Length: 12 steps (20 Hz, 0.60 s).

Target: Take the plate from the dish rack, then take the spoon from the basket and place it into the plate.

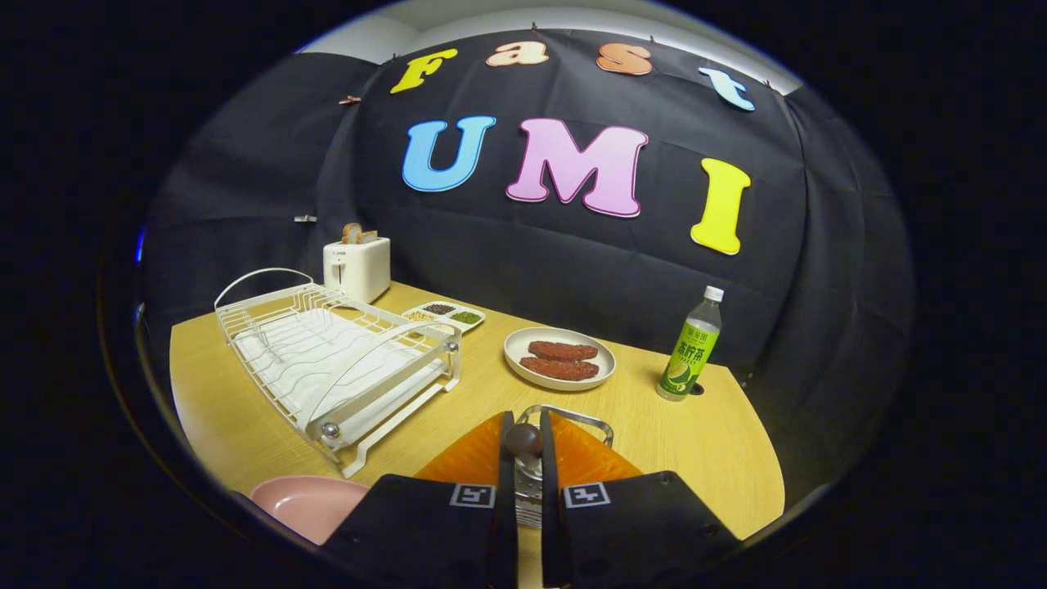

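My gripper (526, 427) is shut on the spoon (524, 442), whose dark round end and metal stem stick up between the two fingers. Directly under and just ahead of the fingers lies the orange basket (462, 468) with its metal handle raised. The pink plate (304, 501) rests flat on the wooden table, left of the fingers and in front of the dish rack. The white wire dish rack (327, 360) stands beyond the plate to the left with nothing in it.
A white toaster (357, 266) with bread stands behind the rack, and a small tray of seasonings (446, 315) lies beside it. Beyond the basket are a white plate of brown meat pieces (559, 357) and a green-labelled bottle (691, 348) to the right.
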Motion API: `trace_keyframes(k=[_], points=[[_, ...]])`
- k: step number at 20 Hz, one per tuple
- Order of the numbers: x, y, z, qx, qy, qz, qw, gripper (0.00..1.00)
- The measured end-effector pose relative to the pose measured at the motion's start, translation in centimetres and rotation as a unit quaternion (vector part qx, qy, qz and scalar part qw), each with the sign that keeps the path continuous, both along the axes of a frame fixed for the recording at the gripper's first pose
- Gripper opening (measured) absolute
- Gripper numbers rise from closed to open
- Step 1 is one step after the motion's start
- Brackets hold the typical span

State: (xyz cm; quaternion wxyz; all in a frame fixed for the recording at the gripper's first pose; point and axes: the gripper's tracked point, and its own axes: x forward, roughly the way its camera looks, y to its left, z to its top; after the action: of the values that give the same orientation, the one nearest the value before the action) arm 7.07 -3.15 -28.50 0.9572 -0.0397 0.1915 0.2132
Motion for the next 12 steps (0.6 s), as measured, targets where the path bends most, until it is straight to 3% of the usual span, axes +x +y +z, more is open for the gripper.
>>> trace_keyframes(k=[6,12], points=[[0.7,0.0,2.3,0.033,0.022,0.007,0.999,0.13],[1.2,-1.1,7.4,0.038,-0.006,0.015,0.999,0.13]])
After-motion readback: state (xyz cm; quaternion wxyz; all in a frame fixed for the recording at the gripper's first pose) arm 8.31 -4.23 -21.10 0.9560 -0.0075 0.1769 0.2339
